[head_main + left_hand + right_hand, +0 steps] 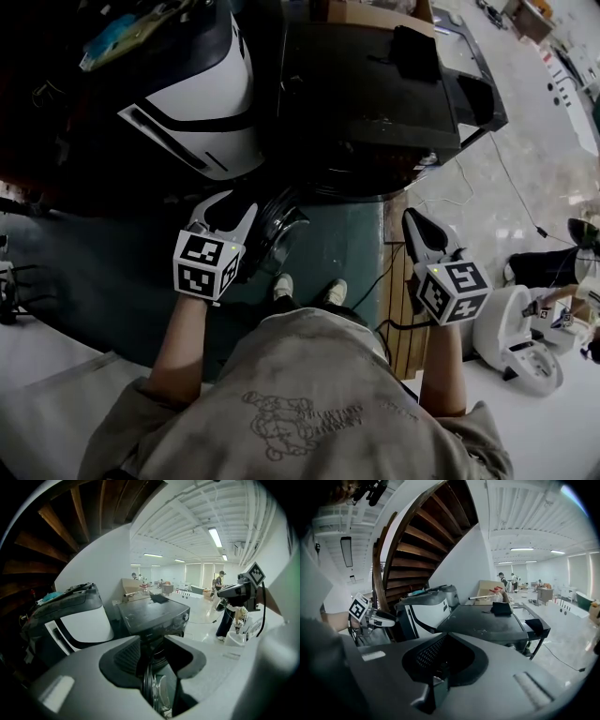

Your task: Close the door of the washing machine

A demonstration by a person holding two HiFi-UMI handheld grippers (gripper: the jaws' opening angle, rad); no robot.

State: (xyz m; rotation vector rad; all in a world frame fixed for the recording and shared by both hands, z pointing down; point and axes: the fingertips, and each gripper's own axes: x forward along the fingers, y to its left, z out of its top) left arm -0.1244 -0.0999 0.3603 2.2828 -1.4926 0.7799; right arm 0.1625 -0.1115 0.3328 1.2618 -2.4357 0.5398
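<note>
Seemingly for a push, the left hand-held gripper (234, 202) is held released by the open door (281, 230); the right hand-held gripper (411, 217) is clenched, empty.

Wooden staircase (417, 531) sweeps overhead on the left. Under it sits a white-and-black unit (202, 103) with something teal (112, 37) lying on top. A black cloth (417, 52) lies further right. Down on the pale floor, a thin cable (518, 187) runs along, with a white toilet-like fixture (525, 352) near it. Wooden slats (403, 319) edge a green mat (347, 248). People (502, 581) stand far back, under strip lights (215, 536).
</note>
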